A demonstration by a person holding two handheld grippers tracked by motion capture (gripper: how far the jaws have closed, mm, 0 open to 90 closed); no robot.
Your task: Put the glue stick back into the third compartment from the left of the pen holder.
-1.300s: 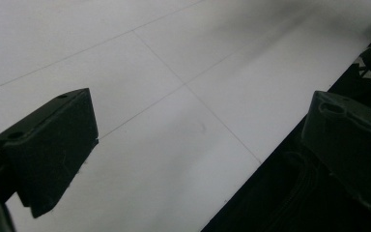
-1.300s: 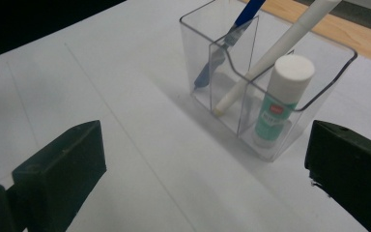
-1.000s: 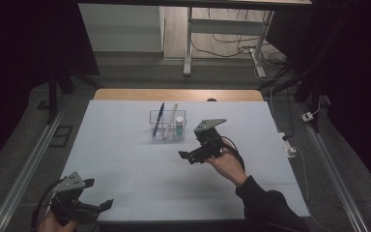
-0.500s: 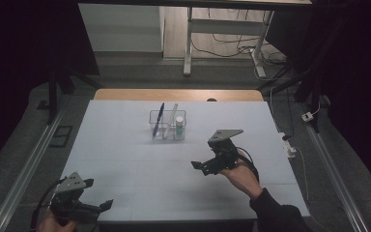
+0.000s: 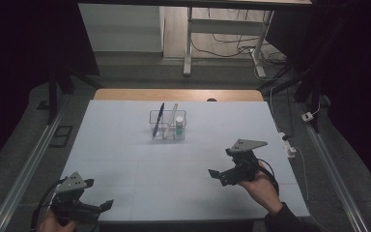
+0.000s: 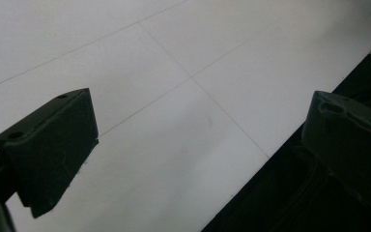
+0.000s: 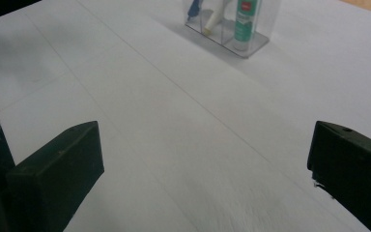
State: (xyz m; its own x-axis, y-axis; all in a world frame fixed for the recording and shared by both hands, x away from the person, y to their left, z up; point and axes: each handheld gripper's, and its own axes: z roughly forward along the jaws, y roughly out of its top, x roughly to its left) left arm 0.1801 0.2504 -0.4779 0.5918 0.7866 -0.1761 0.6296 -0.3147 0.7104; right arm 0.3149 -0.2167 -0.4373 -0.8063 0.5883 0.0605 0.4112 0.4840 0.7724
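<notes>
A clear plastic organizer (image 5: pixel 167 125) stands at the middle back of the white table (image 5: pixel 125 164). It holds a blue pen (image 5: pixel 160 116), a white pen (image 5: pixel 172 117) and a green-labelled glue stick (image 5: pixel 179 126); in the right gripper view the organizer (image 7: pixel 251 46) and glue stick (image 7: pixel 244 21) are at the top. My right gripper (image 5: pixel 220 175) is open and empty above the table's right front, well short of the organizer. My left gripper (image 5: pixel 94 200) is open and empty at the front left corner, over the table edge.
A wooden strip (image 5: pixel 174 94) runs along the table's far edge. Metal rails (image 5: pixel 24 169) flank the table on both sides. A white frame stand (image 5: pixel 189 38) and cables lie on the floor behind. A cable and plug (image 5: pixel 290 147) sit off the right edge.
My right gripper has drawn back from beside the organizer toward the front right of the table. The left gripper has stayed almost still.
</notes>
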